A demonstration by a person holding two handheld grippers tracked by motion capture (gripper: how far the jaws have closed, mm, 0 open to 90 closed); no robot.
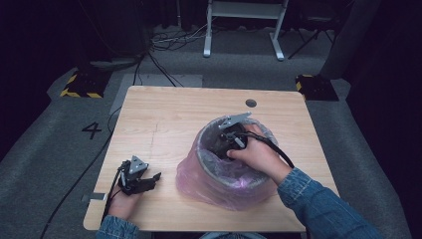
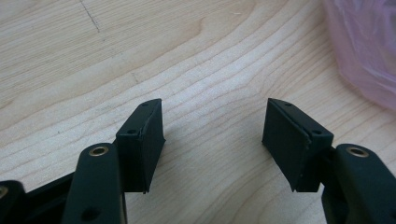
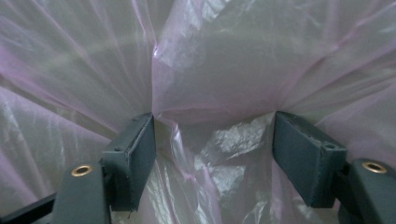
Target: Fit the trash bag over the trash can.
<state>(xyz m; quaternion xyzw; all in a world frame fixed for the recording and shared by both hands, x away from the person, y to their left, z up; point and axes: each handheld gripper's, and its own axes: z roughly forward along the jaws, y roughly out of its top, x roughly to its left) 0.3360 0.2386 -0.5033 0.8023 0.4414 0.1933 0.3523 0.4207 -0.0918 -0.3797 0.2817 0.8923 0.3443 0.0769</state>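
Numeral 4 (image 1: 91,130) on floor beside table (image 1: 164,107)

A light wooden table (image 1: 164,114) stands on grey carpet (image 1: 45,149) marked with a black "4" (image 1: 91,130). Cables (image 1: 164,40) and a white frame (image 1: 244,25) lie beyond.

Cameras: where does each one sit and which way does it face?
High view: above the person's side, looking forward and down on the table; both forearms, left tongs, right tongs in the bin's pink bag.
Left gripper view: along its open jaws, onto the tabletop.
Right gripper view: along its open jaws, into the bag.
Shared: left and right gripper views both show the bag.
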